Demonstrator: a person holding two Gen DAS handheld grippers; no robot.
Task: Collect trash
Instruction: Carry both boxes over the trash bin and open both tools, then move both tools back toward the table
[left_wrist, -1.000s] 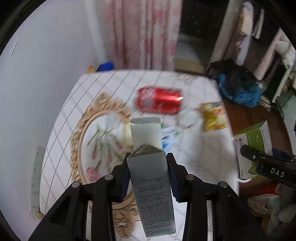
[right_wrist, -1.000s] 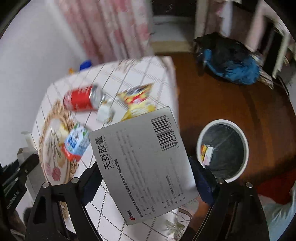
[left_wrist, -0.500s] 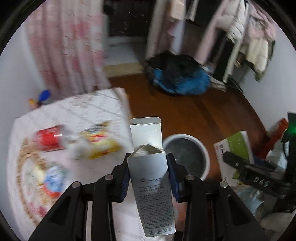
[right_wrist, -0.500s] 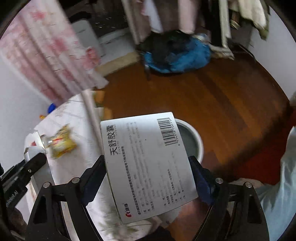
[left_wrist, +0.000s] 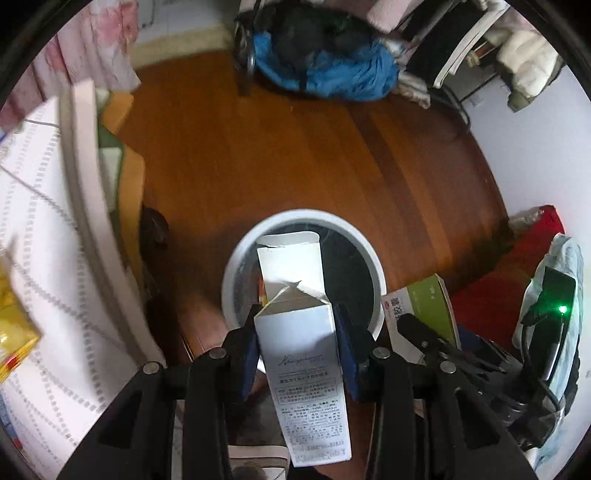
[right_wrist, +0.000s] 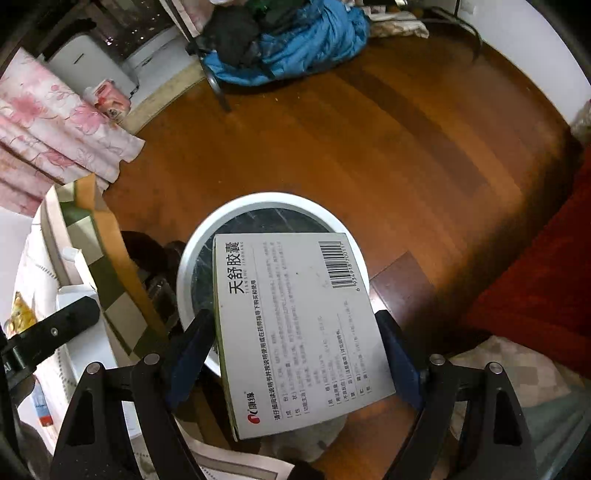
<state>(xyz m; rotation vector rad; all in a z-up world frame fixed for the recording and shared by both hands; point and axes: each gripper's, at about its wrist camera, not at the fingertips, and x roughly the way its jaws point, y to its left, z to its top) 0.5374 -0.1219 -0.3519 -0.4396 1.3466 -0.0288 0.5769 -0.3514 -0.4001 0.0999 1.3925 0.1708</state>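
From the left wrist view, the left gripper (left_wrist: 297, 343) is clamped on a tall white carton (left_wrist: 301, 354), its blue pads pressing both narrow sides, the torn top flap standing open and pointing straight at the white waste bin (left_wrist: 236, 266) on the wooden floor (left_wrist: 295, 155). A second ago this camera looked down on the checked tablecloth (left_wrist: 33, 229) with the red can and snack wrappers; now the cloth has slid off to the left of the bin and the carton's open end overlaps the bin's mouth, so the swing from table to bin looks all but done. Just right of the bin, the green-and-white edge of the medicine box (left_wrist: 421, 306) shows in the other gripper. From the right wrist view, the right gripper (right_wrist: 295, 350) holds that flat medicine box (right_wrist: 295, 325) by its two long edges, printed face and barcode up, its far end lying over the near part of the bin (right_wrist: 192, 258); earlier the bin sat well off to the right, now it is dead ahead under the box. A blue bag (right_wrist: 295, 40) lies well beyond the bin. Both pieces seem placed for dropping; I judge that letting go is what remains, with the carton nearer the rim's middle than the box, whose near half hangs outside the rim.
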